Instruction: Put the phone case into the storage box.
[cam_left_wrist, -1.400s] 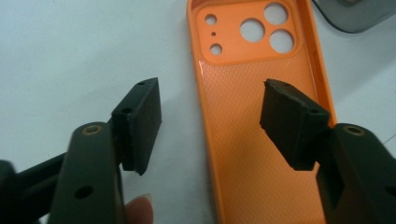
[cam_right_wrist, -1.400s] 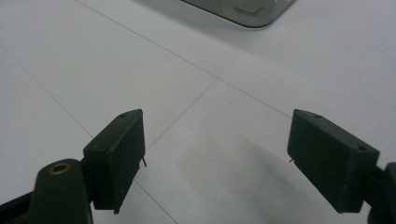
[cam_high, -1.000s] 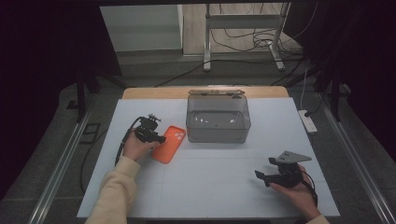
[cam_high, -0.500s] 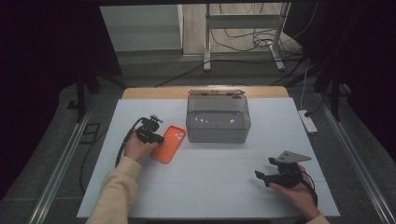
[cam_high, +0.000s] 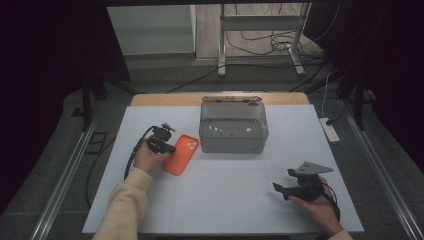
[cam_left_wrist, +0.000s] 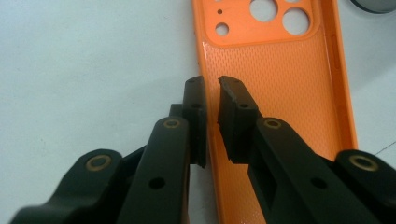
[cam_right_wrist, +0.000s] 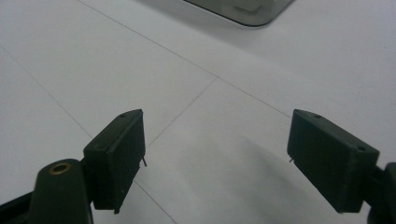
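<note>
Orange phone case (cam_high: 181, 154) lies flat on the desk (cam_high: 235, 200), inner side up, left of centre, just beside the front-left corner of the grey lidded box (cam_high: 233, 128) that stands toward the far edge at mid-desk. In the left gripper view the camera cut-outs sit at the case's far end. Left gripper (cam_left_wrist: 212, 119), held in the left hand (cam_high: 149, 157), has its jaws straddling the case's left side wall: one jaw outside on the desk surface, the other inside the shell. Jaws have just been closing and now stand nearly together with the wall between them, pads on or almost on it; a thin gap shows at the tips. Right gripper (cam_right_wrist: 215, 161), in the right hand (cam_high: 315, 205), sits near the front-right corner of the desk, well apart from the case, jaws wide apart over bare desk surface, nothing between them.
</note>
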